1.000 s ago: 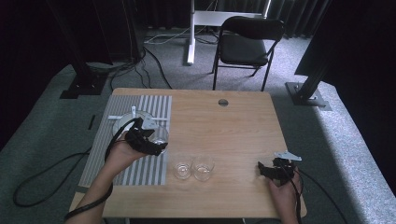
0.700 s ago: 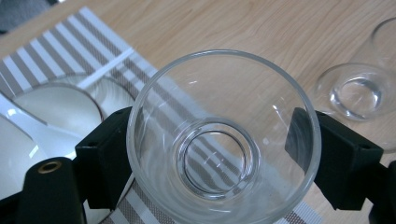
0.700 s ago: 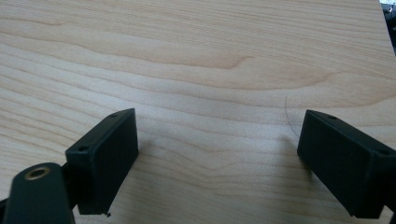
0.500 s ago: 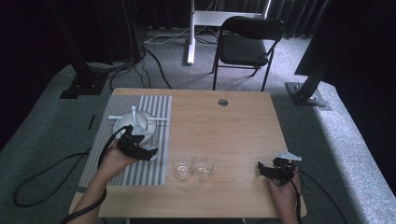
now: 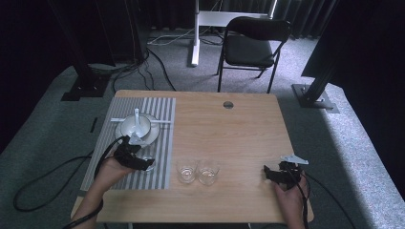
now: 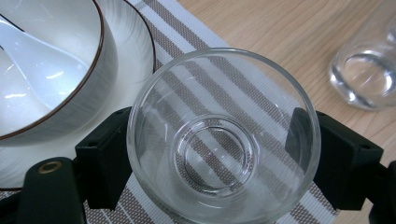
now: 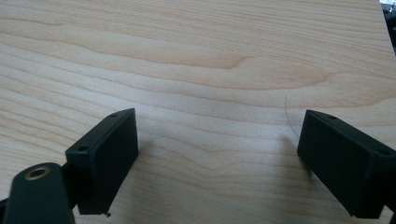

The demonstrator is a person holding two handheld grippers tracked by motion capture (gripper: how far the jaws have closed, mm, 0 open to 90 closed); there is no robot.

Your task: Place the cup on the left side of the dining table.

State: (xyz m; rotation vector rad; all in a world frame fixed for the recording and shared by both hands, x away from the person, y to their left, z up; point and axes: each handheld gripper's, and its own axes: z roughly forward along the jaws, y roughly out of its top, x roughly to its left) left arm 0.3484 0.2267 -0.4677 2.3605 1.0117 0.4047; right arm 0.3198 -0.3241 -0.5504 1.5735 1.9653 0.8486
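My left gripper (image 5: 142, 163) is shut on a clear glass cup (image 6: 219, 149), one black jaw pressed to each side of it. The cup (image 5: 149, 164) stands upright over the striped placemat (image 5: 162, 119), just in front of a white bowl (image 5: 136, 125) on its saucer. A white spoon (image 6: 32, 65) lies in the bowl (image 6: 70, 84). Two more clear glasses (image 5: 186, 171) (image 5: 208, 171) stand side by side on the bare wood right of the mat. My right gripper (image 5: 271, 173) rests open near the table's front right corner, with bare wood (image 7: 210, 56) between its jaws.
The wooden table (image 5: 229, 133) has a round cable hole (image 5: 228, 105) near its far edge. A black chair (image 5: 258, 43) and stand feet are on the carpet behind. Cables trail off the table's left side.
My left hand has drawn back from beside the bowl toward the front of the mat, carrying the glass cup. The right gripper has stayed put.
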